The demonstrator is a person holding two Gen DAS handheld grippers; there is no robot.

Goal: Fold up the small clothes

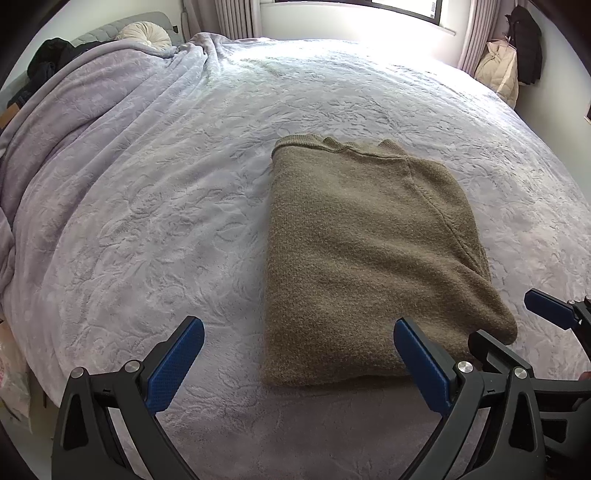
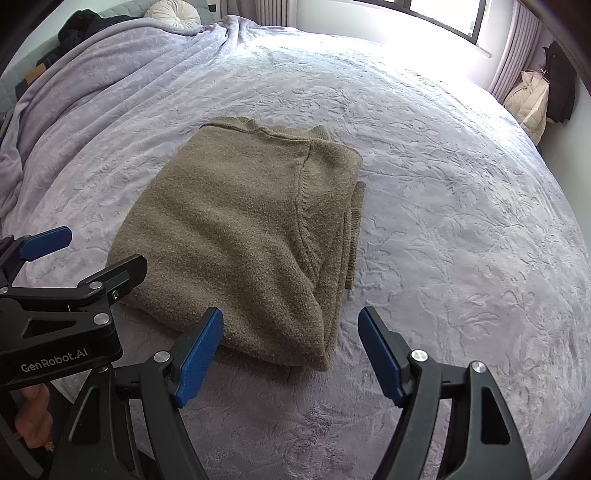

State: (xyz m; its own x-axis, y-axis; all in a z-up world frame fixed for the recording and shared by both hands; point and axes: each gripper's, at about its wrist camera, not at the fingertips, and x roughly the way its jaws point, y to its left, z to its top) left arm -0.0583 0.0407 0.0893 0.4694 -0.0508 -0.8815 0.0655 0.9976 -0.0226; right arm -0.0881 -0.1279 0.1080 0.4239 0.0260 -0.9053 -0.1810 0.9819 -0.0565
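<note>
A brown knitted sweater [image 1: 365,254] [image 2: 243,229] lies folded into a long rectangle on the lilac bedspread [image 1: 155,206] [image 2: 461,221]. My left gripper [image 1: 299,332] hovers open over the sweater's near left corner, nothing between its blue pads. Over the sweater's near right corner my right gripper [image 2: 291,325] stands open and holds nothing. The right gripper [image 1: 546,306] shows at the right edge of the left wrist view. In the right wrist view the left gripper [image 2: 48,240] shows at the left edge, open too.
A rumpled lilac blanket [image 1: 85,110] is heaped along the bed's left side, with a round cream cushion [image 1: 146,33] and dark clothes [image 1: 51,55] at the headboard. Coats [image 1: 517,59] hang in the far right corner by the window. A hand [image 2: 33,417] shows under the left gripper.
</note>
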